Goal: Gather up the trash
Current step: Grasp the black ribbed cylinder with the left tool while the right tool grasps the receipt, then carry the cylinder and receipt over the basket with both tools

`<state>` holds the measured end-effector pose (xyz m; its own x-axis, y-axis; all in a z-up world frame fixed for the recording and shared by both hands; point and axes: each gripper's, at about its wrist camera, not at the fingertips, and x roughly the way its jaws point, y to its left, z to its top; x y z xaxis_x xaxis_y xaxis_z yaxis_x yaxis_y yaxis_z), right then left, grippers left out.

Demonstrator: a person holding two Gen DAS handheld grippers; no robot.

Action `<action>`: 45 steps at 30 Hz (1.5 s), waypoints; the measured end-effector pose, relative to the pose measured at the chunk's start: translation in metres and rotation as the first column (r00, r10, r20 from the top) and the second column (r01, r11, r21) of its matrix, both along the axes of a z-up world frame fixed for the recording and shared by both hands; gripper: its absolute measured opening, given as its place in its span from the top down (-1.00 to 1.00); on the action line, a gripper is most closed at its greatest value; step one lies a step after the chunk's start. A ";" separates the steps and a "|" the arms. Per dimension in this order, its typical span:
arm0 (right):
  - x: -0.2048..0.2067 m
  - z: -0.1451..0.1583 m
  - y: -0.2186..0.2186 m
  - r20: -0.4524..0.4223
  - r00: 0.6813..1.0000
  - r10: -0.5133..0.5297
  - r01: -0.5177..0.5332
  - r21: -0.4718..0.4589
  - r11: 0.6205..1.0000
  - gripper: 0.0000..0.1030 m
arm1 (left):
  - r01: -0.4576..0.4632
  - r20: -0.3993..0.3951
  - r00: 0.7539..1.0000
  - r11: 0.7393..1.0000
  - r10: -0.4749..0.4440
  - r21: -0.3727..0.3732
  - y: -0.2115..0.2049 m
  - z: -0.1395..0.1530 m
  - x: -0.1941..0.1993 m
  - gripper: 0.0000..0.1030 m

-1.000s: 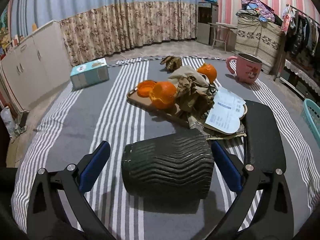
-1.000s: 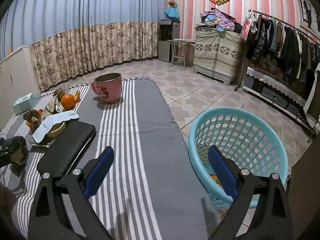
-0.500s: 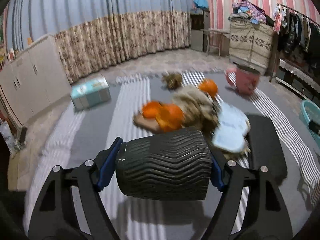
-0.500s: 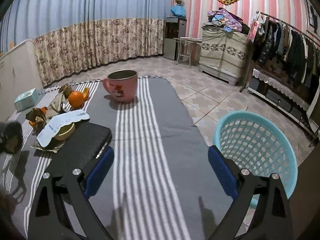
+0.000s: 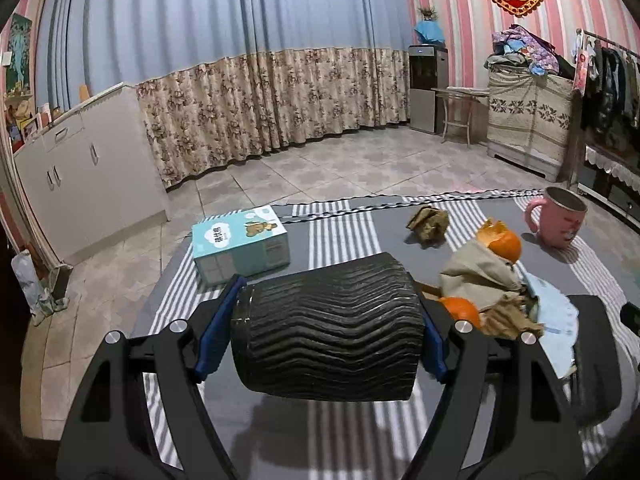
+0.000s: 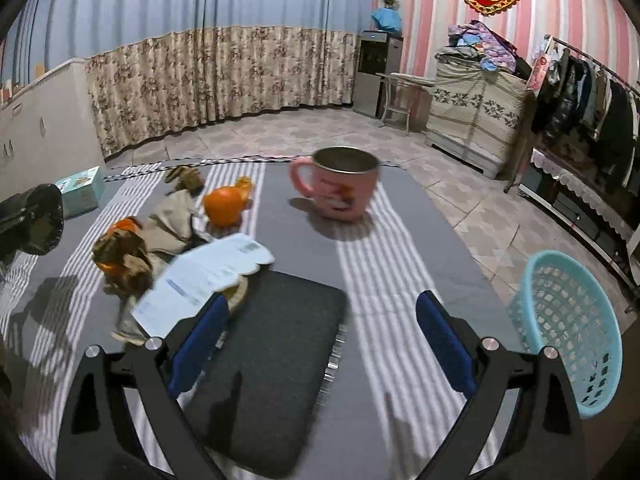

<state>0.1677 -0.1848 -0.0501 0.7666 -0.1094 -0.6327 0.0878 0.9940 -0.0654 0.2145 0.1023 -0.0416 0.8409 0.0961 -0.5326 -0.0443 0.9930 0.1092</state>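
My left gripper (image 5: 320, 332) is shut on a black ribbed paper cup (image 5: 328, 328), held on its side above the striped table; the cup also shows at the left edge of the right wrist view (image 6: 34, 220). A heap of trash lies to its right: orange peels (image 5: 500, 242), crumpled brown paper (image 5: 480, 270), a white receipt (image 5: 554, 320). In the right wrist view the heap (image 6: 132, 248) and receipt (image 6: 208, 276) lie front left. My right gripper (image 6: 320, 340) is open and empty above a black notebook (image 6: 272, 360). A turquoise basket (image 6: 568, 328) stands off the table's right edge.
A pink mug (image 6: 340, 188) stands at the far middle of the table, also in the left wrist view (image 5: 558, 218). A turquoise tissue box (image 5: 240, 244) sits far left. A small brown paper wad (image 5: 428, 222) lies near the far edge.
My left gripper closed on the black cup and lifted it off the table. My right gripper swung left, away from the basket, over the notebook toward the trash heap.
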 end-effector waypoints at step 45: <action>0.048 0.005 0.018 -0.061 0.994 0.095 -0.088 0.102 0.991 -0.18 | -0.013 -0.012 1.000 1.000 0.013 -0.013 0.009 -0.004 -0.006 -0.45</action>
<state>0.2161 -0.1671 -0.0447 0.7273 0.0253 -0.6858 -0.0052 0.9995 0.0313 0.2090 0.1115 -0.0451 0.8333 0.0998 -0.5438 -0.0558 0.9937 0.0969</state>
